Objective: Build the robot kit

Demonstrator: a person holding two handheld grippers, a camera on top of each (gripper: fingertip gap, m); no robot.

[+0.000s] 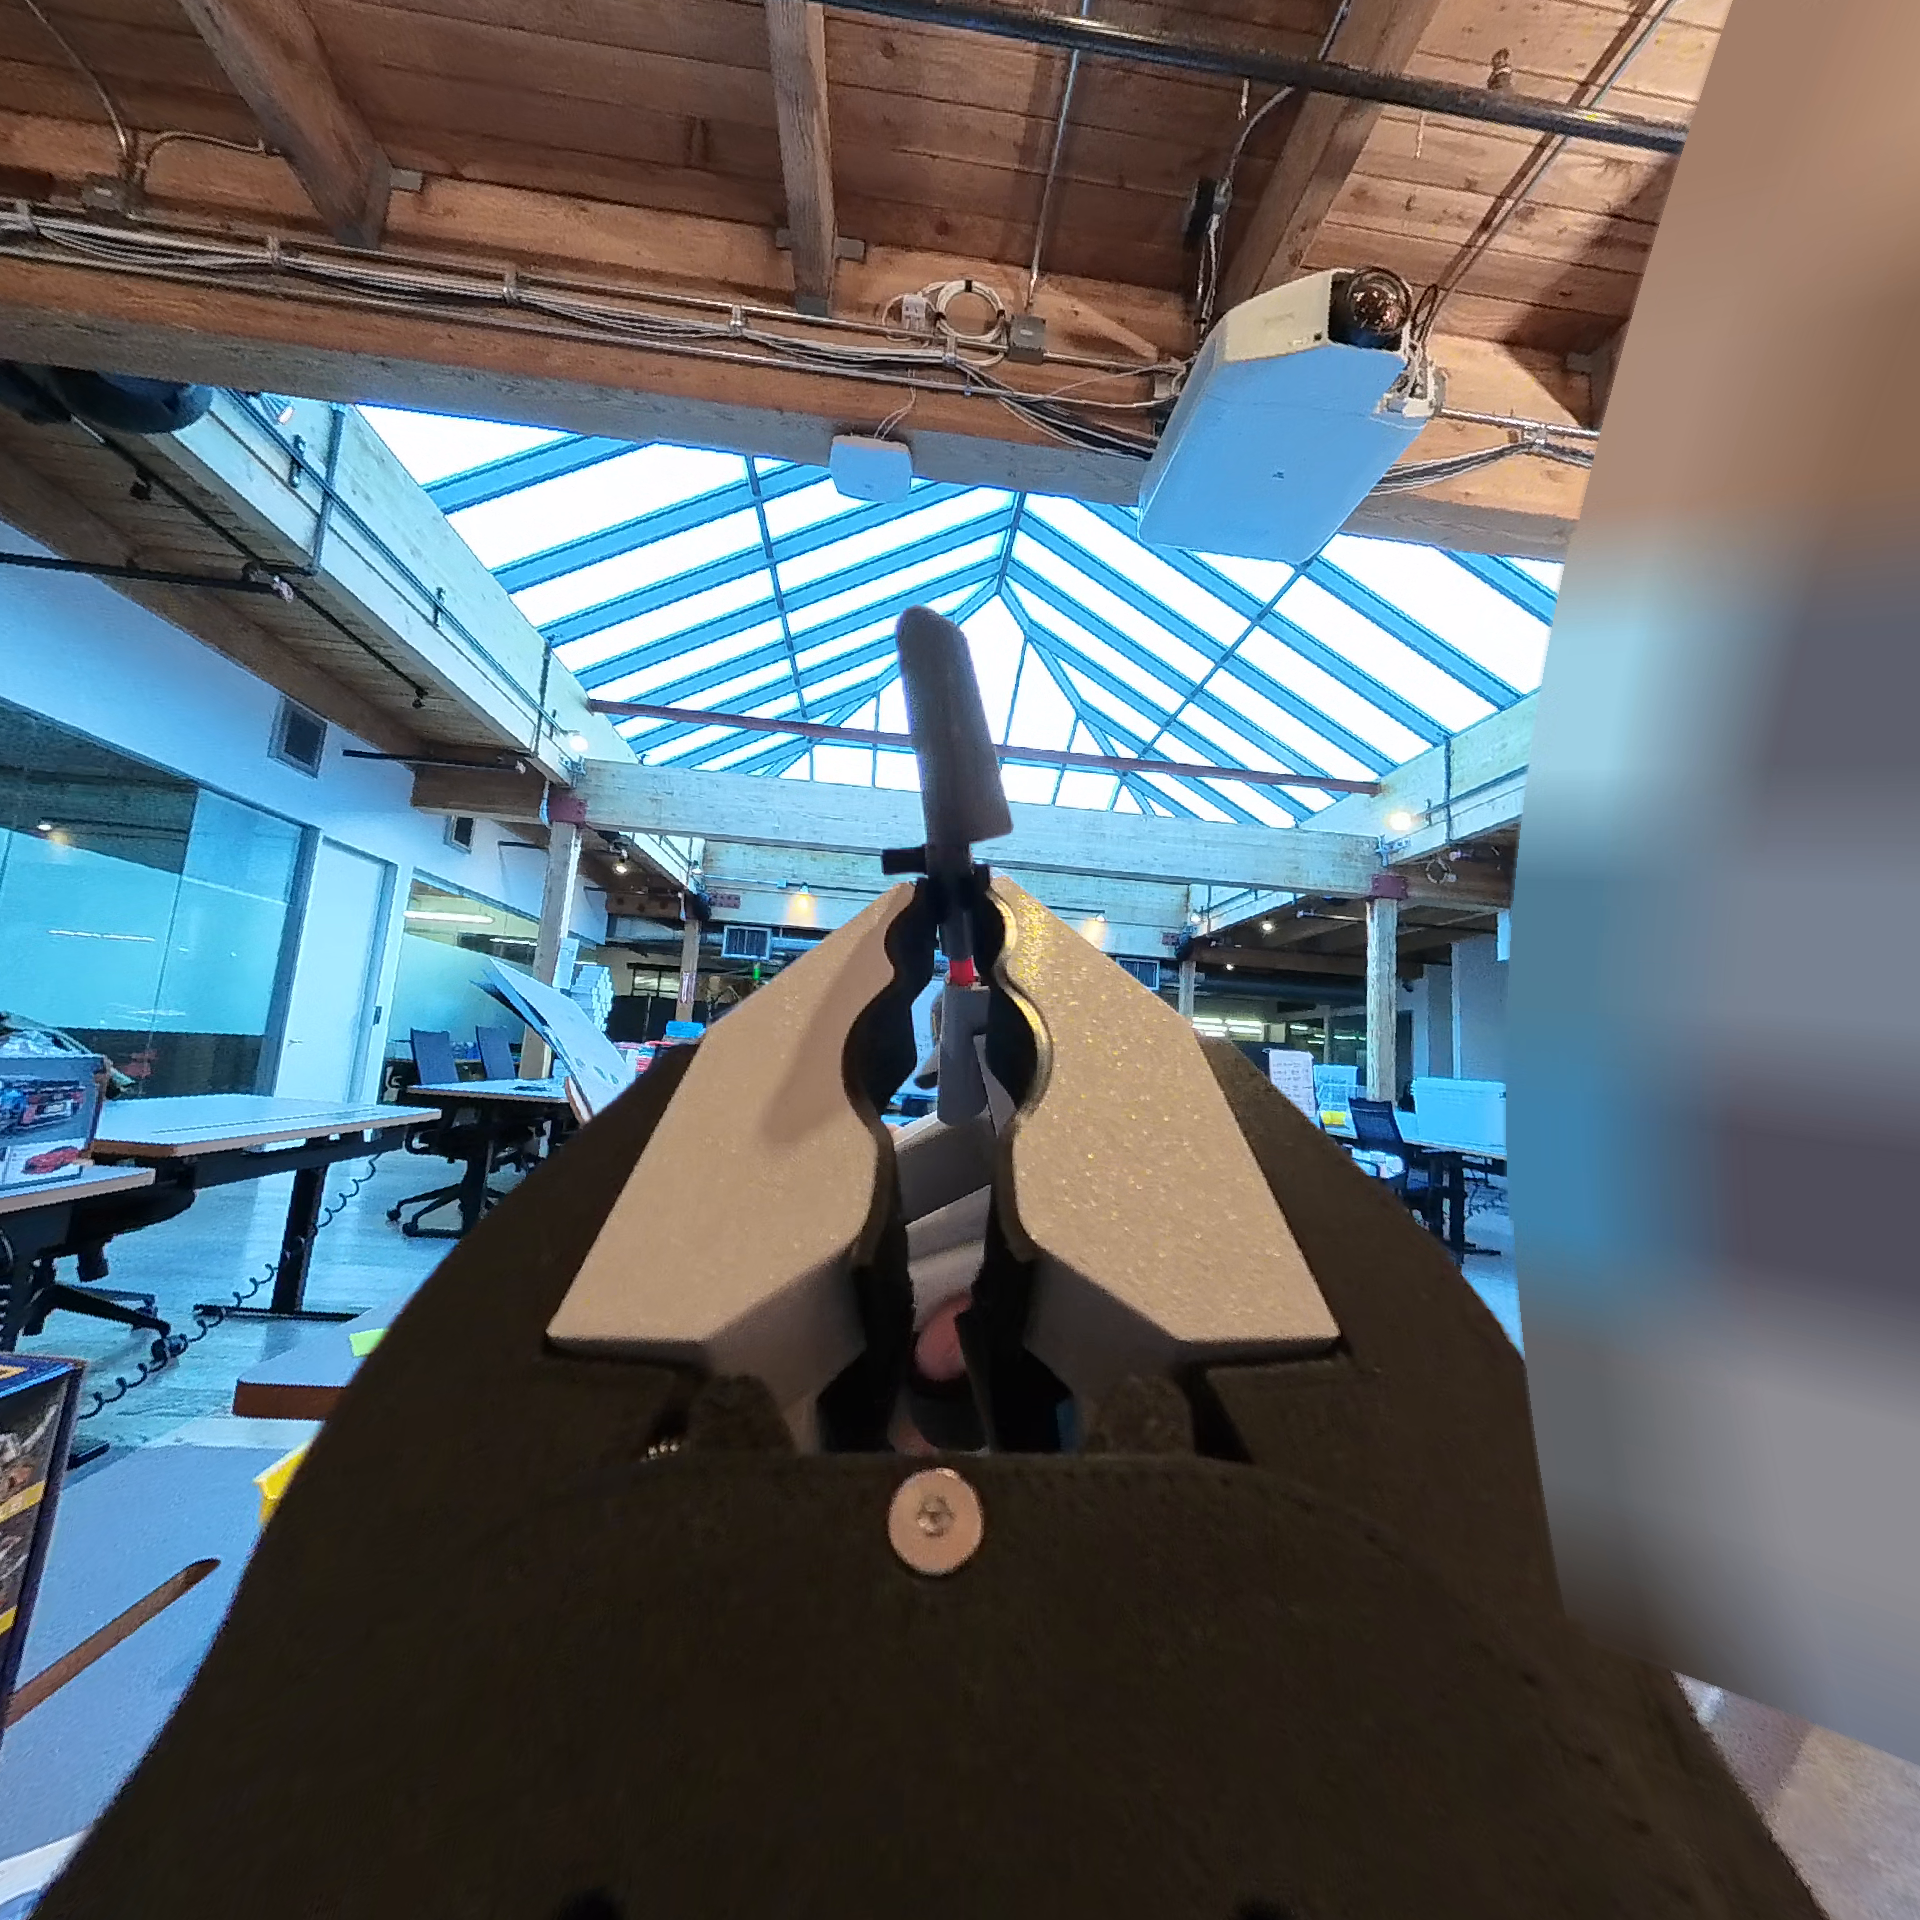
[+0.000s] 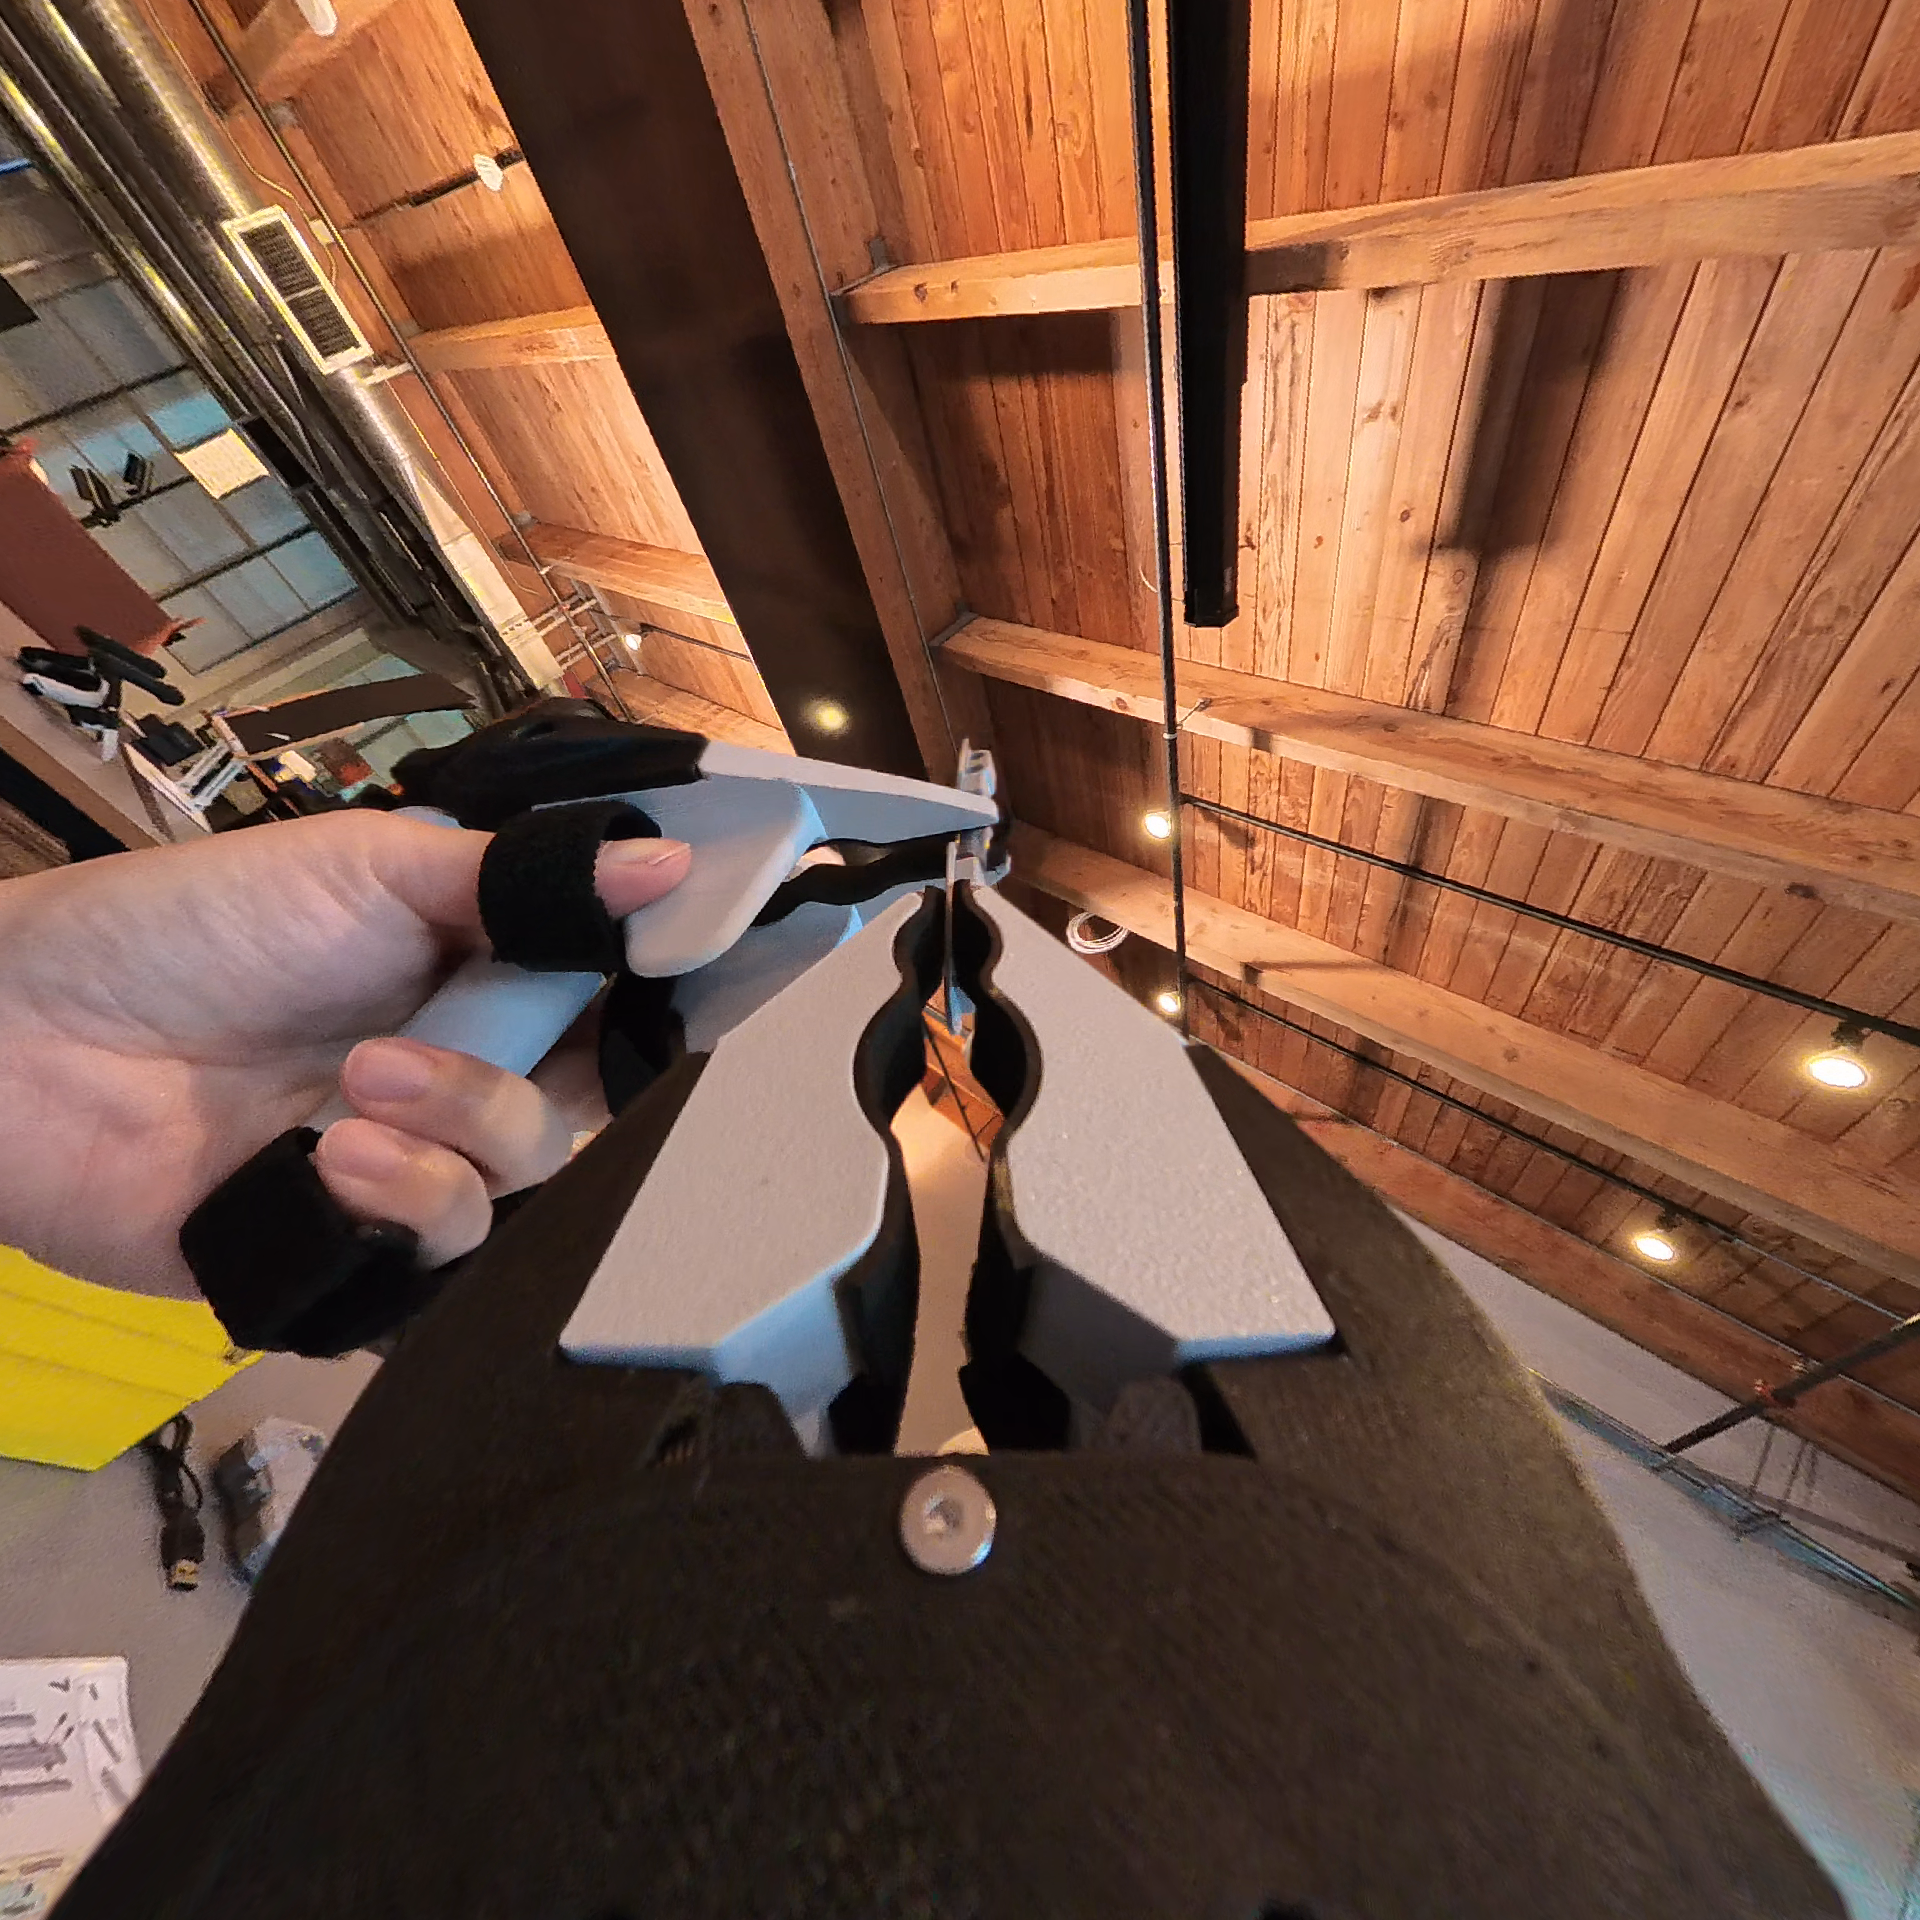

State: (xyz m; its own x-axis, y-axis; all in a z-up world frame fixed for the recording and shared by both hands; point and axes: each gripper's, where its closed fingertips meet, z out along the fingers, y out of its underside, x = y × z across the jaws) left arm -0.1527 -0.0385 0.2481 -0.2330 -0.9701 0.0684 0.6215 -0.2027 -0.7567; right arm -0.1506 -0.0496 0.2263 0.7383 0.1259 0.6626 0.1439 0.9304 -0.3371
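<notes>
My left gripper point(image 1: 951, 896) points up toward the ceiling. It is shut on a small toy-brick assembly: a grey rod point(image 1: 951, 727) sticks out above the tips, with a black connector point(image 1: 930, 864) and a red ring point(image 1: 962, 972) held between the pads. My right gripper point(image 2: 951, 902) also points up and is shut on a thin grey piece point(image 2: 950, 940) of the same assembly. In the right wrist view the left gripper point(image 2: 982, 823) comes in from the left, held by a hand point(image 2: 208, 997) with black finger straps. Its tips meet the right gripper's tips.
Desks point(image 1: 260, 1122) and office chairs stand at the left below a skylight. A white projector point(image 1: 1278, 416) hangs from the wooden ceiling. Printed boxes point(image 1: 42, 1122) sit at the far left. A yellow box point(image 2: 94, 1361), a cable and an instruction sheet point(image 2: 62, 1756) lie below. My two grippers' fingertips are within a few centimetres of each other.
</notes>
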